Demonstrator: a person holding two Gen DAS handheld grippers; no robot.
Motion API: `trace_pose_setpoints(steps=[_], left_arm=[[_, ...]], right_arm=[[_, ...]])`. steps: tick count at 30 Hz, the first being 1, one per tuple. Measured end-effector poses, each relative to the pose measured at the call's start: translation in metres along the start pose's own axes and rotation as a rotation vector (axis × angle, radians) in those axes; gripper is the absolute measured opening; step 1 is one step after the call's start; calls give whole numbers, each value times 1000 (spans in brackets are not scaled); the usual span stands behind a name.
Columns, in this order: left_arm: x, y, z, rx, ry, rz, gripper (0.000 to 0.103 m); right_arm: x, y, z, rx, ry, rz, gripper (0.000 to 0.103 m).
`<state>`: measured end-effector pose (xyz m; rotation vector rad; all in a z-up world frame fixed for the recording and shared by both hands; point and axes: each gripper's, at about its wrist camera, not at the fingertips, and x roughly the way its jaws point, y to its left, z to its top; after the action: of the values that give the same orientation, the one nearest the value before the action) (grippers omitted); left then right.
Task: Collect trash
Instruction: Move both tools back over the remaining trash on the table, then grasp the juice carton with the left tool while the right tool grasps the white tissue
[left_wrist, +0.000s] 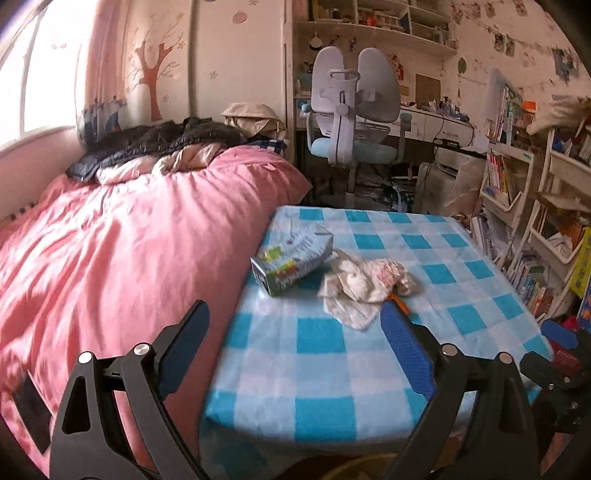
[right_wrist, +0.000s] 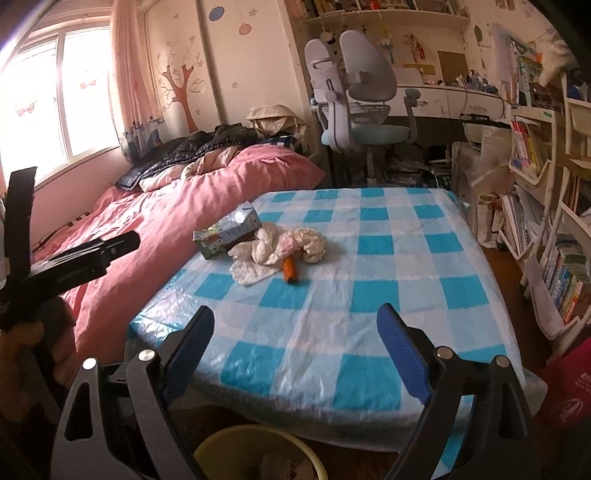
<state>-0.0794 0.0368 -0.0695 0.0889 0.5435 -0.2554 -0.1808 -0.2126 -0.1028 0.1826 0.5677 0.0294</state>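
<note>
A drink carton (left_wrist: 291, 258) lies on its side on the blue-checked table (left_wrist: 325, 373), also in the right wrist view (right_wrist: 227, 236). Beside it lies a crumpled white wrapper (left_wrist: 364, 284) (right_wrist: 280, 245) and a small orange piece (right_wrist: 290, 271) (left_wrist: 399, 301). My left gripper (left_wrist: 295, 314) is open and empty, just short of the trash. My right gripper (right_wrist: 295, 319) is open and empty, over the table's near edge. The left gripper's body also shows in the right wrist view (right_wrist: 85, 254), and the right gripper in the left wrist view (left_wrist: 561, 354).
A yellow bin (right_wrist: 258, 454) stands below the table's near edge. A bed with a pink quilt (left_wrist: 122, 251) runs along the table's left side. A desk chair (left_wrist: 351, 107) and bookshelves (left_wrist: 535, 206) stand behind and to the right.
</note>
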Motion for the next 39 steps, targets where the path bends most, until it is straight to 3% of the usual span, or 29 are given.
trace_pose_setpoints(steps=[3, 8, 17, 20, 24, 28, 34, 39], left_arm=[[10, 5, 6, 9, 5, 20, 91], [20, 15, 9, -60, 35, 13, 91], [35, -1, 15, 39, 28, 6, 92], [51, -1, 23, 55, 38, 14, 92], [75, 11, 34, 37, 58, 27, 92], [102, 27, 42, 14, 89, -6, 92], [152, 30, 46, 75, 159, -73, 92], [182, 24, 49, 143, 179, -83, 92]], right_arm=[[6, 4, -4, -8, 19, 6, 86], [12, 7, -6, -11, 36, 9, 86], [24, 17, 13, -47, 41, 52, 86], [38, 25, 32, -96, 35, 78, 80], [75, 36, 61, -165, 61, 119, 70], [127, 47, 78, -216, 135, 154, 63], [201, 44, 82, -196, 255, 151, 53], [235, 33, 79, -162, 327, 131, 45]])
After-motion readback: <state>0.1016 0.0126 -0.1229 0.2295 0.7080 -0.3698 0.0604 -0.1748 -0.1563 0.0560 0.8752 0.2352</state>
